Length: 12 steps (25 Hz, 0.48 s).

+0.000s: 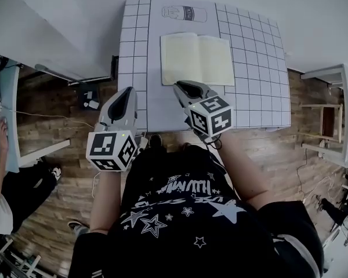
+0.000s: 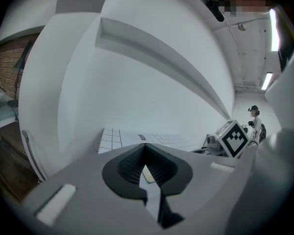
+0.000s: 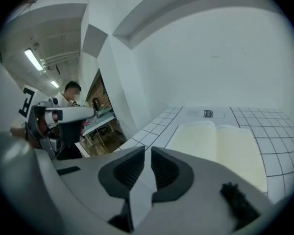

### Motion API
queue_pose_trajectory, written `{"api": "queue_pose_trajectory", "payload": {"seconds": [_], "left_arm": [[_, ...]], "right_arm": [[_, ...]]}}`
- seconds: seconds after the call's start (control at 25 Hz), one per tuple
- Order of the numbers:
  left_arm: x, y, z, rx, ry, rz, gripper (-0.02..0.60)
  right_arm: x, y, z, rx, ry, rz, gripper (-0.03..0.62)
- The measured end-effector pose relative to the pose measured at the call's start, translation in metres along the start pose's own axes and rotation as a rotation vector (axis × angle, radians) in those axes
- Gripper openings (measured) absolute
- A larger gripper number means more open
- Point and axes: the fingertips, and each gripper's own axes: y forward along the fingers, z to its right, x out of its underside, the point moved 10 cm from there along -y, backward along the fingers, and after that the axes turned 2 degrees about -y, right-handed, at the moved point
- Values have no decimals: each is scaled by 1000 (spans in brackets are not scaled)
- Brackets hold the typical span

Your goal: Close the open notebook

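while the open notebook point(image 1: 197, 58) lies flat with its cream pages face up on the gridded white table point(image 1: 261, 97), just below a printed bottle outline point(image 1: 184, 13), neither tool is on it. the right gripper point(image 1: 182, 87) hovers at the notebook's near edge, close to the spine and the left page. its jaws are drawn almost together with nothing between them. in the right gripper view the two pages point(image 3: 220, 148) spread just beyond the jaw tips, with the fold between them plain to see. that placement suits a push or lift at the page edge, which is probably why the tool sits low and angled down toward the paper.

the left gripper point(image 1: 127, 91) hangs over the table's near left part, beside the notebook but apart from it. its jaws are clenched tip to tip on nothing, and its own view looks past the grid squares point(image 2: 112, 138) toward the wall. it looks like a standby position, possibly to steady the left cover.

the task appears not yet begun. the next move likely calls for a jaw tip under one cover's outer edge. thin pages could separate and leave the cover behind.
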Motion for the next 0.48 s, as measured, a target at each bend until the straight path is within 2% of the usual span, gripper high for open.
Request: {"api": "queue_pose_trajectory", "payload": {"seconds": [0.08, 0.16, 0.32, 0.48], "left_arm": [[0, 2, -12, 20, 4, -10, 9], [1, 2, -22, 43, 7, -23, 9], [5, 1, -41, 68, -2, -43, 9], [9, 2, -55, 68, -22, -52, 9]], "right_arm": [[3, 15, -2, 33, 4, -33, 86], [7, 28, -5, 59, 3, -79, 115], [16, 53, -8, 105, -29, -177, 133], [20, 73, -10, 173, -104, -236, 143]]}}
